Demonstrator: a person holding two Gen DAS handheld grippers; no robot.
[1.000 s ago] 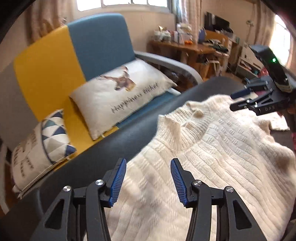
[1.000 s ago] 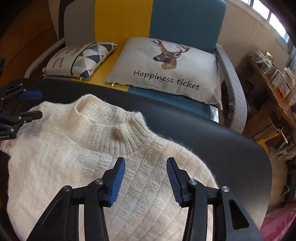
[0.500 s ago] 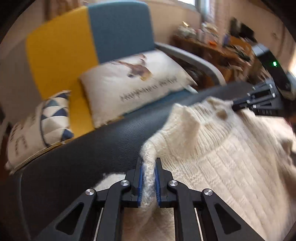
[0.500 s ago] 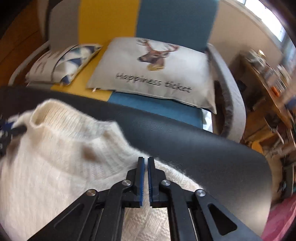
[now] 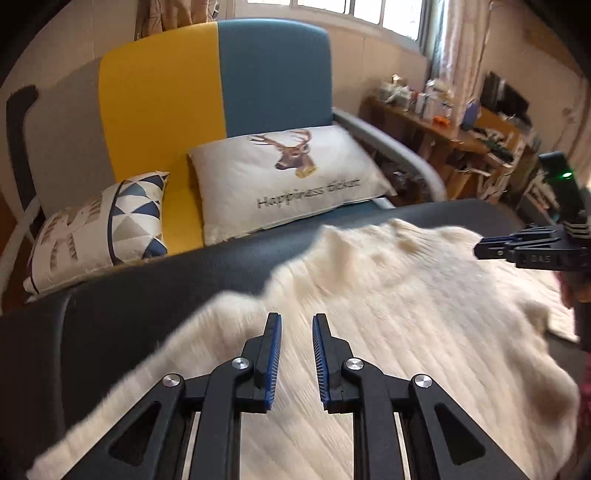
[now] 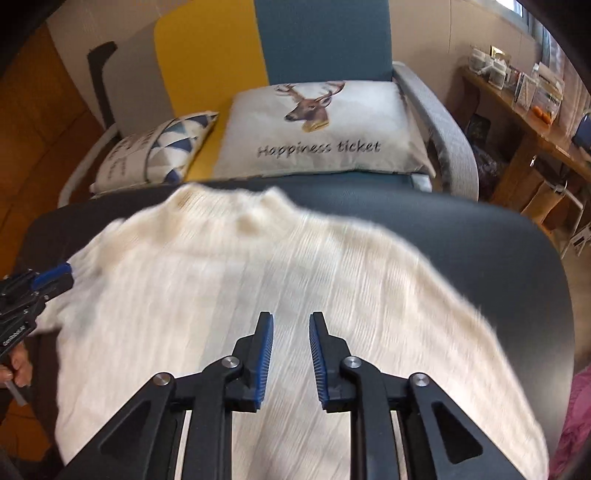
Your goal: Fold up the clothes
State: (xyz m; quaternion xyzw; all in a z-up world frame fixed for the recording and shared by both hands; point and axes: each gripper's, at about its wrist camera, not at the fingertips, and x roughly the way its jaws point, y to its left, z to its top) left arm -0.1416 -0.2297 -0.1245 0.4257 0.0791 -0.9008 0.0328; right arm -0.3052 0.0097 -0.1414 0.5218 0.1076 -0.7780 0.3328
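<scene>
Lying spread on the dark round table (image 6: 517, 258), the cream knitted sweater (image 6: 240, 295) has its collar toward the far edge, near the sofa (image 6: 321, 33) with the deer cushion (image 6: 321, 125), and its body runs toward the near edge. It is blurred in both views, so it looks to be settling. Half a second ago each pair of tongs was pinching a shoulder; now the left gripper (image 5: 296, 354) and the right gripper (image 6: 291, 354) both hang over the knit with their fingers parted a little (a narrow gap, nothing between them). In my judgement the shoulders were tugged to straighten the garment and then let go. No fold shows yet in what is visible: the near hem and the sleeves lie mostly out of view, so how far the folding has gone I cannot tell.
</scene>
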